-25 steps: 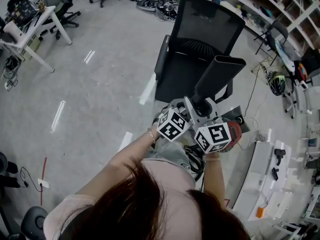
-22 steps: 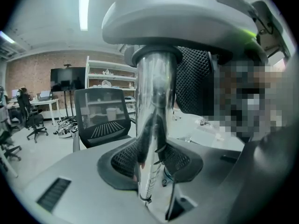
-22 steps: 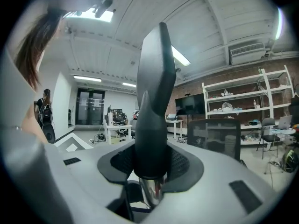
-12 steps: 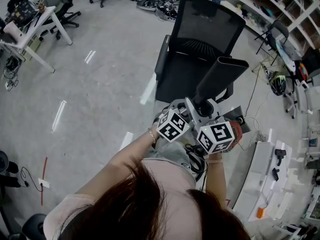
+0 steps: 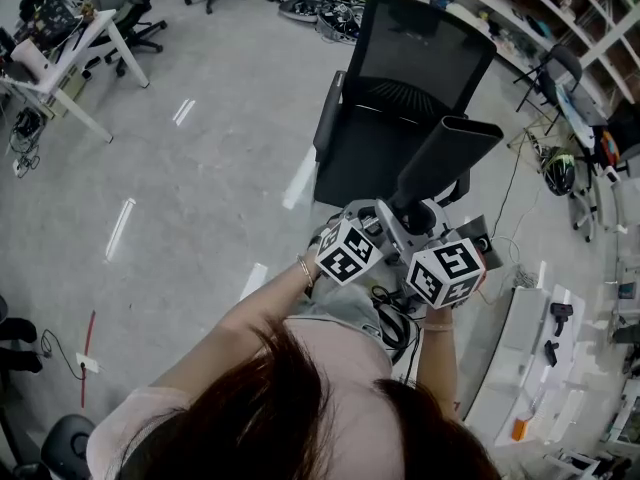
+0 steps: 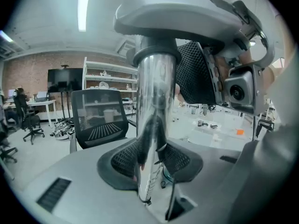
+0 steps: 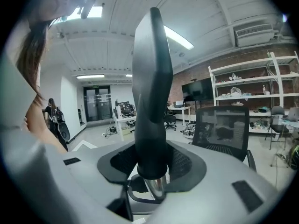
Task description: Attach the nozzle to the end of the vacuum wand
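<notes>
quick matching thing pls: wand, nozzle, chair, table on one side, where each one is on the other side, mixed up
Things:
1. vacuum wand
2. nozzle
3. office chair
4. white table

Places:
a. far upper left of the head view
b. clamped in the right gripper
c. standing just beyond the two raised tools
d. clamped in the left gripper

Pairs: 1-d, 2-b, 3-c, 4-a
</notes>
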`<action>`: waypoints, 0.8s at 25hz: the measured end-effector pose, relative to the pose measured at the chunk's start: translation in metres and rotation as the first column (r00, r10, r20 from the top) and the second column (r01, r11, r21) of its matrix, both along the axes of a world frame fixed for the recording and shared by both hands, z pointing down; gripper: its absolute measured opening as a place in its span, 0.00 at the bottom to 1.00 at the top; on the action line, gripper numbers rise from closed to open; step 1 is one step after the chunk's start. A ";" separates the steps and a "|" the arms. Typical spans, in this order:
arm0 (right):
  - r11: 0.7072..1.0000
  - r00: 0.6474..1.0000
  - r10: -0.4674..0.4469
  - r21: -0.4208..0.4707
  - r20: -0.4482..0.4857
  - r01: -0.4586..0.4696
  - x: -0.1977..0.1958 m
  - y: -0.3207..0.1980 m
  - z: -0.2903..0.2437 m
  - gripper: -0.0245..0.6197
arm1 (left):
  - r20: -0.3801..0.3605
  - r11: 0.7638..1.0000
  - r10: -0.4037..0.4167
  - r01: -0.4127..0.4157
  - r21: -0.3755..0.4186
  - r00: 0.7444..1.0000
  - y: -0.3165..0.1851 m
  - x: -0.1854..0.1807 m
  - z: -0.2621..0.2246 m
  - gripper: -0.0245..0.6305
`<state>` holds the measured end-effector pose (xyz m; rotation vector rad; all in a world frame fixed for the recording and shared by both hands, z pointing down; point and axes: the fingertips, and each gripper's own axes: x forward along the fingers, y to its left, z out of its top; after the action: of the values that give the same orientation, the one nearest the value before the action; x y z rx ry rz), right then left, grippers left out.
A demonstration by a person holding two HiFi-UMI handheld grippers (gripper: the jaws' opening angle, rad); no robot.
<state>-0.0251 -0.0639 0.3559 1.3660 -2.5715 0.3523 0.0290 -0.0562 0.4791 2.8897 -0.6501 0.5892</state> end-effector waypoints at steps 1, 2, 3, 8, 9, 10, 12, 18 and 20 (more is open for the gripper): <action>1.000 1.000 -0.010 0.001 -0.009 0.010 -0.001 0.001 -0.001 0.31 | -0.002 1.000 0.001 -0.001 0.000 1.000 0.000 -0.001 0.000 0.27; 1.000 1.000 -0.023 0.004 -0.018 0.023 -0.001 0.001 -0.002 0.31 | -0.004 1.000 0.003 -0.003 -0.002 1.000 0.000 -0.001 -0.001 0.27; 0.999 0.999 -0.038 0.006 -0.025 0.038 -0.002 0.002 -0.003 0.31 | -0.006 1.000 0.006 -0.006 -0.005 1.000 0.000 -0.001 -0.001 0.27; 0.998 0.998 -0.055 0.027 -0.007 0.055 0.000 0.003 -0.004 0.31 | -0.010 1.000 0.009 -0.009 -0.009 1.000 0.001 -0.001 0.000 0.27; 0.999 0.999 -0.040 0.037 -0.001 0.040 0.000 0.002 -0.004 0.31 | -0.011 1.000 0.006 -0.006 -0.009 1.000 0.000 -0.002 0.001 0.27; 0.999 1.000 -0.021 0.049 0.003 0.021 0.000 0.001 -0.004 0.31 | -0.011 1.000 0.002 -0.002 -0.008 1.000 -0.001 -0.002 0.001 0.27; 0.997 1.000 0.027 0.072 0.004 -0.027 0.002 0.000 -0.005 0.31 | -0.010 1.000 -0.007 0.007 -0.005 1.000 -0.002 -0.002 0.000 0.27; 0.981 0.984 0.177 0.082 -0.006 -0.176 0.006 -0.004 -0.004 0.31 | 0.001 1.000 -0.024 0.024 0.004 1.000 -0.005 -0.002 0.001 0.27; 0.983 0.986 0.169 0.070 -0.002 -0.168 0.007 -0.003 -0.002 0.31 | -0.005 1.000 -0.011 0.011 0.002 1.000 -0.004 -0.001 0.002 0.27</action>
<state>-0.0186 -0.0668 0.3534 1.6117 -2.4895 0.2862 0.0281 -0.0600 0.4809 2.8865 -0.6661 0.5800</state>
